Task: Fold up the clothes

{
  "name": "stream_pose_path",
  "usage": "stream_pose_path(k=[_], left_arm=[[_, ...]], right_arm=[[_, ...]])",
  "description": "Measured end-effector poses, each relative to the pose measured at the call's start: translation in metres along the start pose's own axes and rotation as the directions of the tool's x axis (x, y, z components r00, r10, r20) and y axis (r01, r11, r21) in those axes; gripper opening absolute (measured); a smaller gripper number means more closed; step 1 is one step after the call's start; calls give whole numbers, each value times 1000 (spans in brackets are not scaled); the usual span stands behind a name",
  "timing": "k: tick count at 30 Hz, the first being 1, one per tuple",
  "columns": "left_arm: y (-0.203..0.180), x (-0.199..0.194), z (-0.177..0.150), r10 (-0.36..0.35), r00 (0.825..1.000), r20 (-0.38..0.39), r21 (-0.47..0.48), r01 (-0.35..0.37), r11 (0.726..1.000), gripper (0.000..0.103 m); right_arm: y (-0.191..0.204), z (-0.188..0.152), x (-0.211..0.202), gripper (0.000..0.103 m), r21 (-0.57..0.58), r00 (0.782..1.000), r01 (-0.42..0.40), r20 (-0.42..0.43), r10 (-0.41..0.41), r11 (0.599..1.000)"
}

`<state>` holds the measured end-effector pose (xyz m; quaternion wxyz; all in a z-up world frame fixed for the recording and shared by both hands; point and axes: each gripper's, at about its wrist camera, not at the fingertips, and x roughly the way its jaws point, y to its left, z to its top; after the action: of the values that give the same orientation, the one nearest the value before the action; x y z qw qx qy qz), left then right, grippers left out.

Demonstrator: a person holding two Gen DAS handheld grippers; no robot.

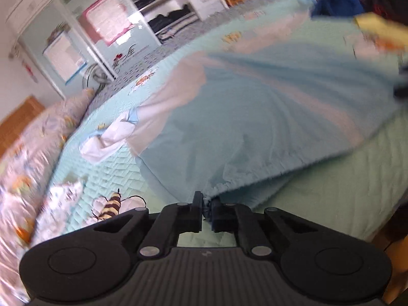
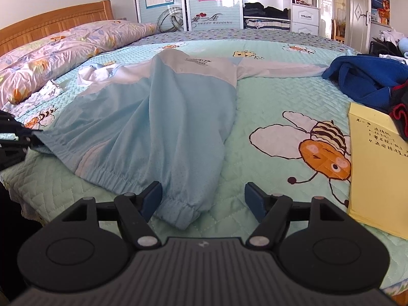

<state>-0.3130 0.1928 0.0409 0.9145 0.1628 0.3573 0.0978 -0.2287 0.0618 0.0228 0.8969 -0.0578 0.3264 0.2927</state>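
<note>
Jacket [image 2: 163, 117], thin pale-blue and white fabric with gathered elastic hem, lies on the quilted bed [image 2: 255, 97]; left claw [image 1: 207, 207] pinches its hem, right claw [image 2: 203, 201] gapes empty over a cuff.

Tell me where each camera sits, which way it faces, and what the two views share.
Left wrist: on the left gripper, looking across the bed, tilted; its own fingers pinch the light blue jacket hem.
Right wrist: on the right gripper, facing the headboard and wardrobe; its open fingers flank the jacket's cuff.
Shared: the jacket, bed, pillows, wardrobe; the left gripper shows at the right view's left edge.
</note>
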Motion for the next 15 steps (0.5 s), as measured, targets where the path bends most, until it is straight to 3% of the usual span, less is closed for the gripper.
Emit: stream_pose_path(k=[2, 6, 11, 13, 15], left_arm=[[14, -15, 4, 23, 998, 52, -69, -19, 997, 5], [38, -42, 5, 107, 988, 115, -119, -93, 989, 5], [47, -45, -23, 70, 998, 7, -148, -68, 987, 6], [40, -33, -37, 69, 995, -65, -102, -76, 992, 7], [31, -23, -49, 81, 989, -120, -56, -88, 995, 14]], right_arm=[[2, 3, -2, 73, 2, 1000, -4, -4, 4, 1000], [12, 13, -8, 73, -15, 999, -51, 4, 52, 999], [25, 11, 4, 74, -55, 998, -47, -52, 45, 997], [26, 7, 6, 74, -65, 997, -36, -68, 32, 997], [27, 5, 7, 75, -80, 997, -29, -77, 23, 996]])
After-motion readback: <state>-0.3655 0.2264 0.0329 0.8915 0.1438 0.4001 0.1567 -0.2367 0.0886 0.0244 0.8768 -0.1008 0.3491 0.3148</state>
